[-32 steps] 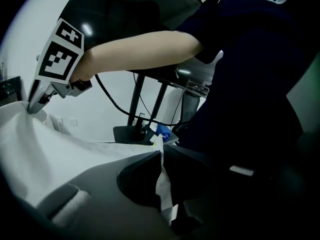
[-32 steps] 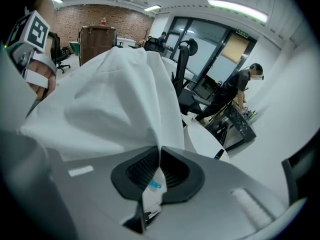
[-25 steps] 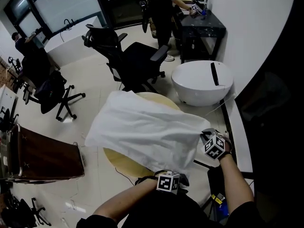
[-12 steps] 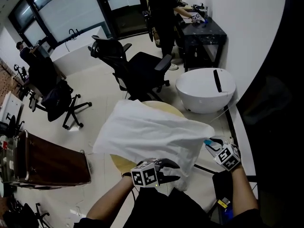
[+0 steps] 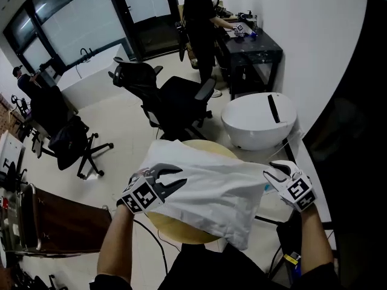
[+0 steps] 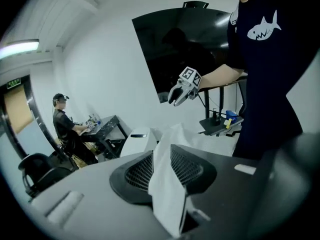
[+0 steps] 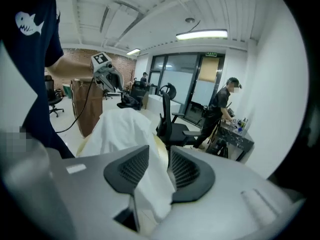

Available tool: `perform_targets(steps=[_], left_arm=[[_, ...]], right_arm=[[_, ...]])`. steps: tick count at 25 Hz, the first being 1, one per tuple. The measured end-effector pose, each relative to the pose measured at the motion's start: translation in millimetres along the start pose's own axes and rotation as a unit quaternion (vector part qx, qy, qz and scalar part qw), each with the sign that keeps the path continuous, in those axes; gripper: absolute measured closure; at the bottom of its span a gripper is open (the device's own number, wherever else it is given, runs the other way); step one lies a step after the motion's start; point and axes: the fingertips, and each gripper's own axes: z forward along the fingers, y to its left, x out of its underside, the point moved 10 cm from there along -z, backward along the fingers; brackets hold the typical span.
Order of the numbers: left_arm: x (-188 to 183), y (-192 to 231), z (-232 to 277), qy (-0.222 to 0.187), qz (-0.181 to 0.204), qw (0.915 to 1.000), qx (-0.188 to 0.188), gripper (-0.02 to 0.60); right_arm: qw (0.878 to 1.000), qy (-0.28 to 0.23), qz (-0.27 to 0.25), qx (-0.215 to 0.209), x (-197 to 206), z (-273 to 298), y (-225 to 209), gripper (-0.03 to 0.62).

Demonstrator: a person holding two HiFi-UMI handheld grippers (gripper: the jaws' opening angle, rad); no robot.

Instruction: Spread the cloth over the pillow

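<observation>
Two grippers hold one white cloth (image 5: 211, 192) between them, raised in front of you.

Your left gripper (image 5: 174, 177) has a fold of it between the jaws, with the pads pressing on it. Those jaws have just been closing. Your right gripper (image 5: 272, 173) clamps a thicker bunch at the cloth's right corner. Its jaws have just been opening wider, and the bunch fills the gap between them.

Cloth look: plain white, thin, creased, no print. It stretches from gripper to gripper with the top edge fairly taut and the middle sagging. A loose corner droops low toward you between your arms.

It hangs over a round tan pillow (image 5: 181, 229) and hides most of it. The pillow's near-left rim and a sliver at the far edge show. You can't tell whether the cloth touches the pillow.

In the left gripper view the fold stands upright between the mesh pads, and the rest trails off toward the other gripper.

A black chair (image 5: 175, 95) stands just beyond the pillow, and a white round tub (image 5: 260, 116) sits to its right.
</observation>
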Motion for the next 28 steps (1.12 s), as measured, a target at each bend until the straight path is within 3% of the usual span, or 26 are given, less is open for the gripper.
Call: perform_targets(steps=[5, 12, 16, 19, 23, 28], left_arm=[[39, 86, -2, 0.041, 0.018, 0.9989, 0.011, 0.489], [83, 158, 56, 0.049, 0.03, 0.9881, 0.142, 0.489], [99, 171, 95, 0.066, 0.04, 0.9752, 0.208, 0.488], [107, 175, 125, 0.08, 0.045, 0.9643, 0.248, 0.481], [118, 173, 159, 0.108, 0.052, 0.9474, 0.297, 0.417], [131, 163, 185, 0.139, 0.042, 0.9228, 0.357, 0.394]], right_arm=[[0.999, -0.008, 0.029, 0.014, -48, 25, -2, 0.45], [0.996, 0.025, 0.08, -0.016, -79, 82, -7, 0.45], [0.991, 0.046, 0.117, -0.038, -78, 111, -11, 0.45], [0.985, 0.069, 0.134, -0.082, -67, 130, -12, 0.45], [0.976, 0.105, 0.121, -0.145, -53, 144, -6, 0.448], [0.974, 0.116, 0.117, -0.153, -36, 148, -2, 0.448]])
